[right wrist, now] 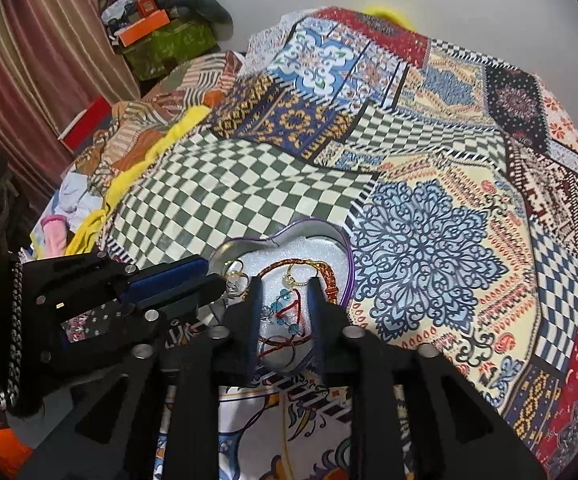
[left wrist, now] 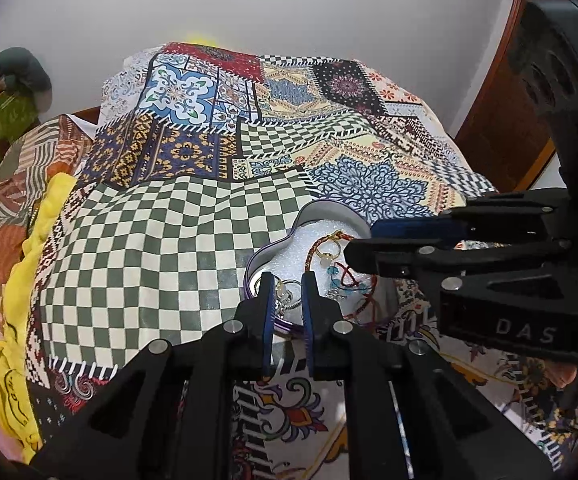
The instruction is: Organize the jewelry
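Two grippers are over the heart-shaped tin [left wrist: 289, 240], which sits on the patchwork bedspread [left wrist: 177, 248] and serves as my landmark for everything below. Inside the tin, on white foam padding, I see a red and gold braided bracelet [right wrist: 321, 270], a gold ring [right wrist: 291, 280] near the tin's middle, a string of blue beads [right wrist: 285, 308], and a silver ring [left wrist: 289, 294] toward the tin's near rim. My left gripper [left wrist: 287, 280] hangs above the tin's near rim; in its own view the jaws stand a narrow gap apart with the silver ring showing between them, but I see no pad pressing on it, so I read them as released, holding nothing. My right gripper [right wrist: 285, 284] reaches in over the tin's other side, jaws apart over the blue beads and clamped on nothing that I can see. Judgement: the step in hand is handling pieces inside the tin, either just dropped or about to be picked; I cannot tell which. No jewelry shows outside the tin in either view. Next move calls for picking one small piece cleanly: pads low to the foam, straddling a single item, closing gently so the cords do not snag or drag neighbours along.
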Demonstrator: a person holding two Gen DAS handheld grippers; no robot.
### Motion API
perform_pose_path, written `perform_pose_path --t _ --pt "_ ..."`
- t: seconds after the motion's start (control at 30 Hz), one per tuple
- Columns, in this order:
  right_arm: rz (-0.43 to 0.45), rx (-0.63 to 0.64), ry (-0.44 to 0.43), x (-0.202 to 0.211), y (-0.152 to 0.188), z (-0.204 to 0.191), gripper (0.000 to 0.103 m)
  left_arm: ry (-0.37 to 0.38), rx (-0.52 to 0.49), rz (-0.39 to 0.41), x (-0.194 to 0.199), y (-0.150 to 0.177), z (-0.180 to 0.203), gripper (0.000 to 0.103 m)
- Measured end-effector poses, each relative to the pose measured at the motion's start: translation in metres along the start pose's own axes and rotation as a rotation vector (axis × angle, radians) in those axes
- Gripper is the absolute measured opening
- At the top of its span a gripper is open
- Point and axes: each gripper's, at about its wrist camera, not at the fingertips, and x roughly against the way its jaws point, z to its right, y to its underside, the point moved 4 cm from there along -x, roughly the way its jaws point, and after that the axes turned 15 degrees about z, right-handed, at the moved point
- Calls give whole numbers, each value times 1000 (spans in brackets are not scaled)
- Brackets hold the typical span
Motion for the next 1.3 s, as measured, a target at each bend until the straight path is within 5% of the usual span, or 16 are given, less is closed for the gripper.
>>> perform_pose_path --t 0.43,0.73,1.0,1.07,1.2,1.3 --pt "252 38 64 118 -13 -32 23 -33 0 207 115 -51 12 12" --pt "576 74 96 241 -16 -73 23 -36 -52 454 234 -81 45 12" --pt "832 87 135 321 1 -100 23 -38 -91 680 327 -68 81 32" --pt "865 96 162 330 8 -105 28 -53 -103 718 340 -62 88 44" --pt "913 76 210 335 20 -109 72 -81 -97 766 358 -49 94 68" --pt "922 70 239 334 25 -114 84 -111 -81 774 362 -42 94 88"
